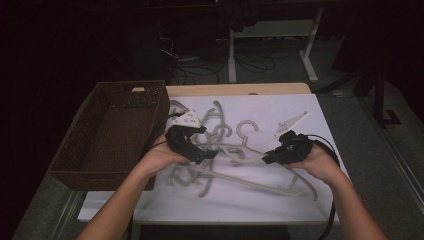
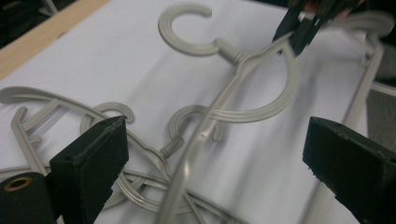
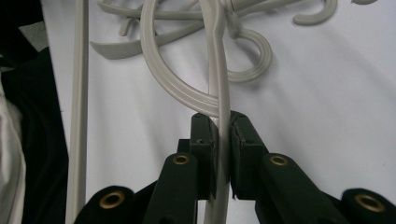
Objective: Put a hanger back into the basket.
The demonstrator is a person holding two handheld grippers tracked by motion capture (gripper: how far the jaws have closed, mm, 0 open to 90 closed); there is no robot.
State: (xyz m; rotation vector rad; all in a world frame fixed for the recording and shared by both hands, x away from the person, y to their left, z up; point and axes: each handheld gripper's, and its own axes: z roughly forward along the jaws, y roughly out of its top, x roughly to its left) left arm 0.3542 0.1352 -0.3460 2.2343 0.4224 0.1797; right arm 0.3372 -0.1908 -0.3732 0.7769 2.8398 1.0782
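Right tongs (image 3: 219,140) clamp hanger (image 3: 219,84) | left tongs (image 2: 215,158) released | hanger pile (image 1: 210,125) tangled | basket (image 1: 85,170) left

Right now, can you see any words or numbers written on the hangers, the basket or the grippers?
None: no words, numbers or signs can be read.
The grey hangers are plain plastic.
The brown basket shows no label.
The left gripper and right gripper carry no lettering.

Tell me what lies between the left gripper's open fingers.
In the left gripper view, the left gripper straddles a grey hanger lying on white table cover; the fingers touch nothing.
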